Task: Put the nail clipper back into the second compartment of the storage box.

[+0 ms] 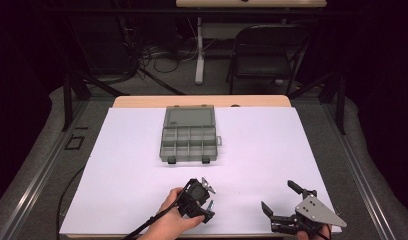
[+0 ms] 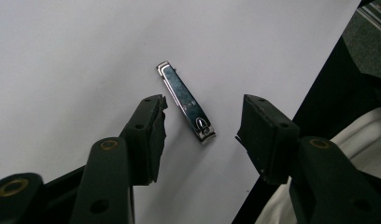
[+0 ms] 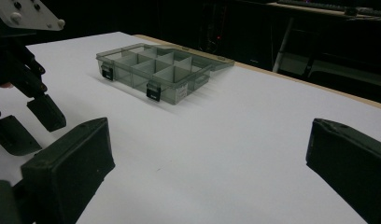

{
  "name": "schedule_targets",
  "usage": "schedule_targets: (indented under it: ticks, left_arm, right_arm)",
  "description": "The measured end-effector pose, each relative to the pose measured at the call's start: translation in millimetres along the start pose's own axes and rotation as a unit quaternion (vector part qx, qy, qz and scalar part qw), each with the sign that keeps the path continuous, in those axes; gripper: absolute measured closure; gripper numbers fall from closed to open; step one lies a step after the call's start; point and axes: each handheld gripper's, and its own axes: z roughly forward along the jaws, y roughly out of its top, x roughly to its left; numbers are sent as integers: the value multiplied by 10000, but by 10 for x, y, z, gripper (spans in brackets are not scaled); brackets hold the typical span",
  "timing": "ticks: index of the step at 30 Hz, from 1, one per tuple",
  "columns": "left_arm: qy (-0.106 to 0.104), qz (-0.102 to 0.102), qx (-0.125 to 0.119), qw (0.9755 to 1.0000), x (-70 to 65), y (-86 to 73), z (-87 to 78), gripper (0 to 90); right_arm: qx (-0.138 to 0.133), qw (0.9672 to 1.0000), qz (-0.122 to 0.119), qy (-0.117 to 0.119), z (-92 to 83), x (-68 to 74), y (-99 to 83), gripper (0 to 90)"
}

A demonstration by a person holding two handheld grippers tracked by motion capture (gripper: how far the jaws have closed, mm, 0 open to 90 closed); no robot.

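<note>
Item: nail clipper point(image 2: 186, 102), flat near the tabletop's point(image 1: 272, 150) near edge, between our left gripper's point(image 2: 200, 126) open fingers, untouched. Right gripper point(image 3: 207, 158) open, idle. Judged step: approach; next, descend, close across its width.

A white-topped table stands in a dark, equipment-lined room.

A white sheet point(image 1: 272, 150) covers most of the wooden table point(image 1: 202, 101), whose pale far edge shows beyond it. Grey carpet point(image 1: 37, 165) lies on the floor to either side, crossed by metal rails point(image 1: 359, 170). Behind the table a black folding chair point(image 1: 268, 52) stands beside the white leg of a second desk point(image 1: 199, 50), its light wooden top point(image 1: 251, 3) just visible at the upper edge. Loose cables point(image 1: 159, 57) tangle on the floor near black frame legs point(image 1: 68, 95). The surroundings fall into deep shadow; light falls chiefly on the sheet.
</note>
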Motion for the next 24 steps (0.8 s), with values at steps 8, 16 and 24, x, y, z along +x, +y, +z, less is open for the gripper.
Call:
schedule_targets:
  ticks: [8, 16, 24]
  left_arm:
    - [-49, -49, 140, 9999, -34, -6, 88, 554]
    - [47, -44, 210, 9998, -38, -18, 133, 621]
    - [103, -181, 221, 9995, -34, -25, 164, 647]
  right_arm:
    - [-14, 10000, -12, -2, -1, 3, 1, 2]
    - [-19, 10000, 1, 7, -3, 2, 1, 5]
    - [-12, 10000, -14, 30, -3, 4, 3, 7]
